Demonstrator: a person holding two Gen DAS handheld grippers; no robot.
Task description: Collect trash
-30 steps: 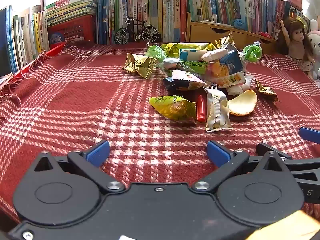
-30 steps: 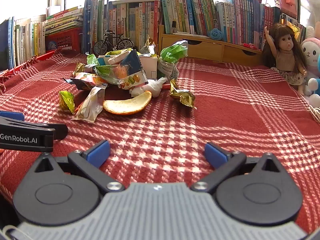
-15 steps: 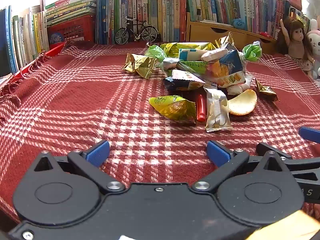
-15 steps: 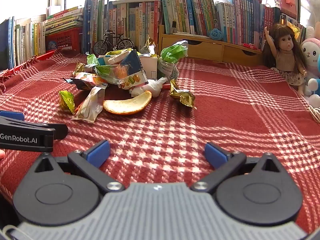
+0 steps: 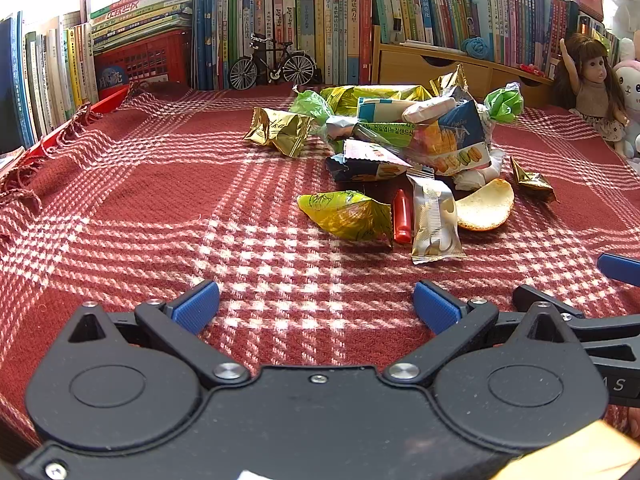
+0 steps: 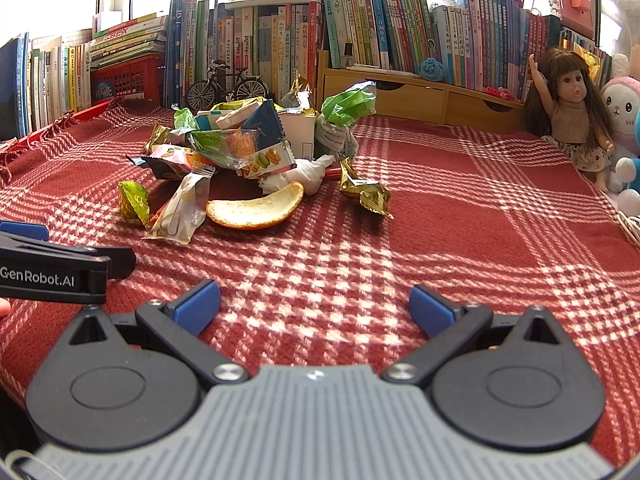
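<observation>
A heap of trash (image 5: 416, 136) lies on the red plaid cloth (image 5: 160, 208): snack wrappers, a yellow-green wrapper (image 5: 348, 214), a red tube (image 5: 402, 216), a silver sachet (image 5: 434, 220), an orange peel (image 5: 486, 206) and a gold wrapper (image 5: 280, 130). In the right wrist view the same heap (image 6: 248, 140) sits far left, with the peel (image 6: 256, 210) and a gold wrapper (image 6: 364, 192) nearest. My left gripper (image 5: 316, 306) hangs open short of the heap, empty. My right gripper (image 6: 314, 306) is open too, empty, over bare cloth (image 6: 440, 220).
Rows of books (image 5: 304, 20) and a model bicycle (image 5: 274, 66) line the back. A wooden drawer unit (image 6: 408, 96) stands behind the heap. A doll (image 6: 572, 108) and plush toys (image 6: 624, 120) sit at the right. The left gripper's body (image 6: 48, 276) shows at the right view's left edge.
</observation>
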